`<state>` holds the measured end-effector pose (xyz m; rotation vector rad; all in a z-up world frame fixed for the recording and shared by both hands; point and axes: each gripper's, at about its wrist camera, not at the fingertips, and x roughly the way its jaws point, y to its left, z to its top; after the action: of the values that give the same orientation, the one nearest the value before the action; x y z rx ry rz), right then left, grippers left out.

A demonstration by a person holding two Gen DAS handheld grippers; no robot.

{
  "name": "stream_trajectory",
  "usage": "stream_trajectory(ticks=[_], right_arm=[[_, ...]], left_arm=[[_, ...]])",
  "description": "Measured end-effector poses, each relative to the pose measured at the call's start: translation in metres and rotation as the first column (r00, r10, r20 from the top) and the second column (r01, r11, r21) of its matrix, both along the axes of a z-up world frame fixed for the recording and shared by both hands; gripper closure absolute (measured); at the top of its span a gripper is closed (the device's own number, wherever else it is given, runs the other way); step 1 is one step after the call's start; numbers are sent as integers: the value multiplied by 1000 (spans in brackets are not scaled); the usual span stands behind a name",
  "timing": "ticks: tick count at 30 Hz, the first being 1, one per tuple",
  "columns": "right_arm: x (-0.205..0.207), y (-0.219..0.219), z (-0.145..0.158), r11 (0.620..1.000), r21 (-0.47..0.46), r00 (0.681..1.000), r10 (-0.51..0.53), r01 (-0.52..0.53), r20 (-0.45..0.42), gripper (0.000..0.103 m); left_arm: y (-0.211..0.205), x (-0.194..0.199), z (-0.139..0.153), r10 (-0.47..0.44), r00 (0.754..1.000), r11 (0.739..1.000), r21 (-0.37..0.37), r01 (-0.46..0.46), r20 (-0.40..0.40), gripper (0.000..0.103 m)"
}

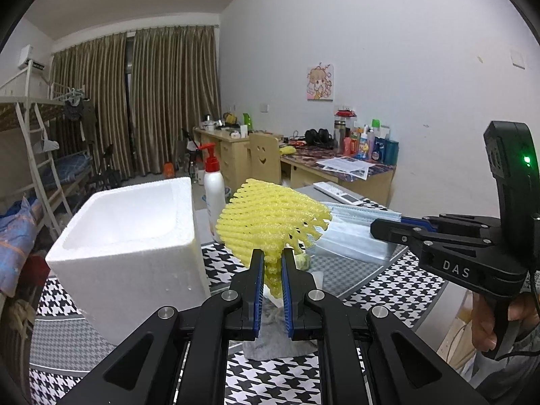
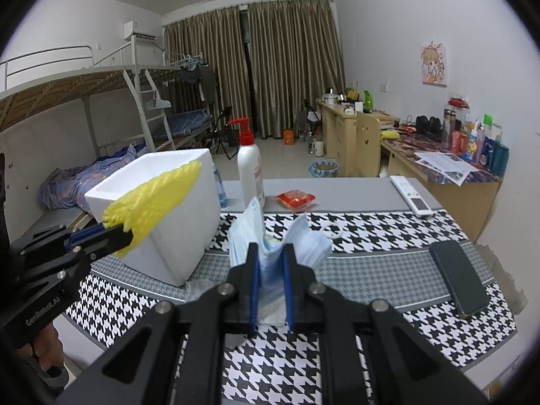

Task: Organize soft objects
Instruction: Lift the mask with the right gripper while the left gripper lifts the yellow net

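The left claw (image 1: pixel 270 260) was pinching a yellow foam net (image 1: pixel 270 222), held up in the air just beside an open white foam box (image 1: pixel 128 243). The right claw (image 2: pixel 271 256) was clamped on a bundle of pale blue face masks (image 2: pixel 270 236), lifted above the table (image 2: pixel 371 236) with its houndstooth cloth. Behind the box stood a white pump bottle (image 2: pixel 249 168) with a red top. A red packet (image 2: pixel 296 199), a white remote (image 2: pixel 411 195) and a dark phone (image 2: pixel 459 276) lay on the table.
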<state>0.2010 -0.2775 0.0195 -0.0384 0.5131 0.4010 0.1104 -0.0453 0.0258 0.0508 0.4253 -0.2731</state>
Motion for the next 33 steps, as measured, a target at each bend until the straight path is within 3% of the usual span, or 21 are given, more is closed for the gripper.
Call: stream_trajectory(ticks=[17,33], right_arm=[[4,8,24,1000,29,999,2,-3,49,87],[16,40,44,995,36,992,95,-98,84,87]], left_arm=[[12,6,33,29,996,1000,-5,-29,83,92],[38,9,54,160,978,987,-5,-161,135,92]])
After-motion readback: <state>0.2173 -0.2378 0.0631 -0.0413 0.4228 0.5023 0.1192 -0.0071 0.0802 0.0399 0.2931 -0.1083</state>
